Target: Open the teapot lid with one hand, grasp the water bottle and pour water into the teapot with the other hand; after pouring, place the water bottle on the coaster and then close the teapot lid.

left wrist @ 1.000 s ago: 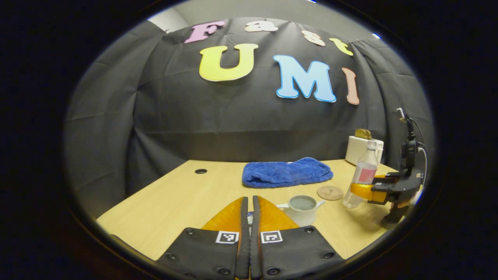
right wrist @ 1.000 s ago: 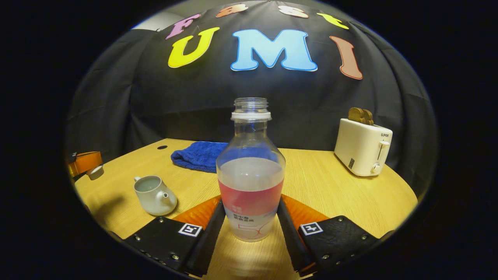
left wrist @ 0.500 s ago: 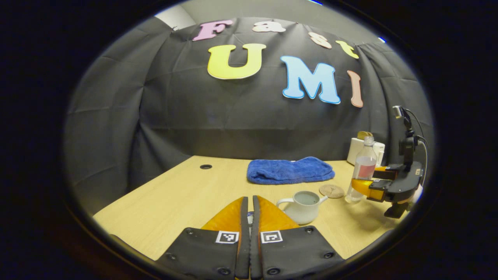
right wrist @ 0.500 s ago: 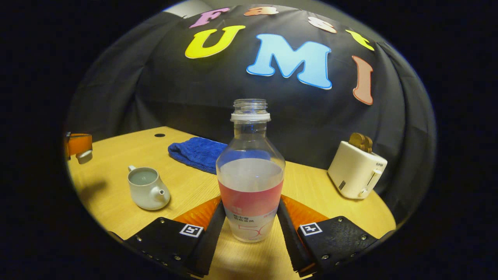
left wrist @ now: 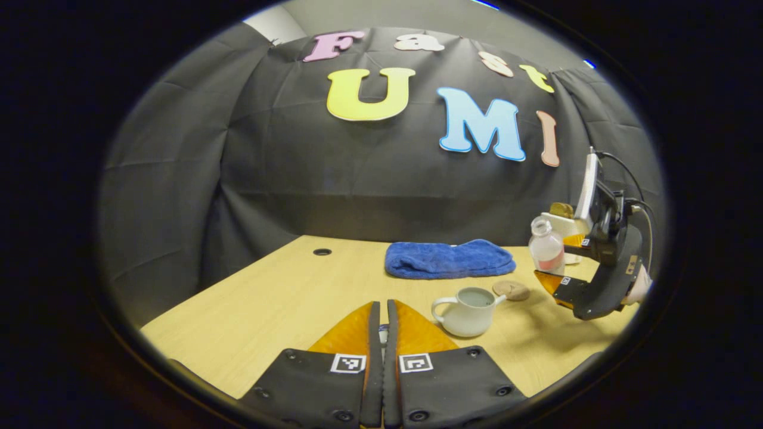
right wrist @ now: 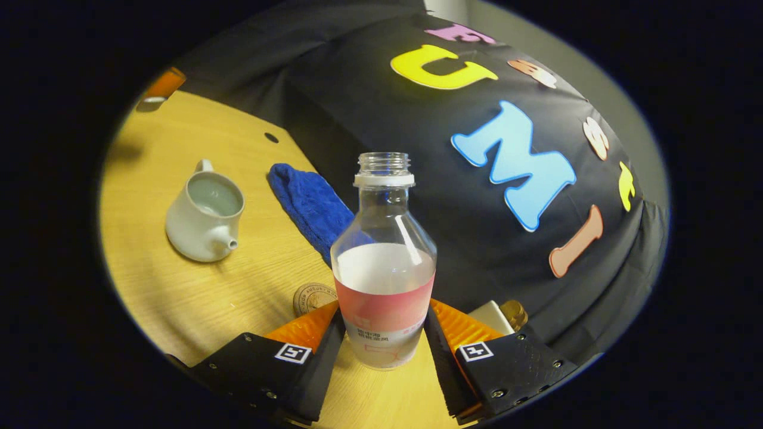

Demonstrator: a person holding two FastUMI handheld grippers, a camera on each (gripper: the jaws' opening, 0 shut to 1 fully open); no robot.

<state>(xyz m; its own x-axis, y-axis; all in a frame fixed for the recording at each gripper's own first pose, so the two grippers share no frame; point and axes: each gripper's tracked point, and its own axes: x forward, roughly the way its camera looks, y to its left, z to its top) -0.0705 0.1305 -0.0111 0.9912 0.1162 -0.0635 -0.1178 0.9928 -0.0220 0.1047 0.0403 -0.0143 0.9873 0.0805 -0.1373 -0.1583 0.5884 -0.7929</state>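
The right gripper (right wrist: 382,345) pinches the water bottle (right wrist: 383,262) between its fingers, tilting it toward the open teapot (right wrist: 204,217) on the bench (left wrist: 286,298). The left gripper (left wrist: 382,333), fingers pressed together on the lid, holds it clear, left of the teapot. The coaster (left wrist: 511,290) waits beside.

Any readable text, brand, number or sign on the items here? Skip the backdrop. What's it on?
No line can be quoted.
bottle: print on its band, too small and blurred to read.
coaster: raised lettering round the rim, too small to read.
right tongs: square black-and-white code marks, no words.
left tongs: the same kind of code marks, no words.
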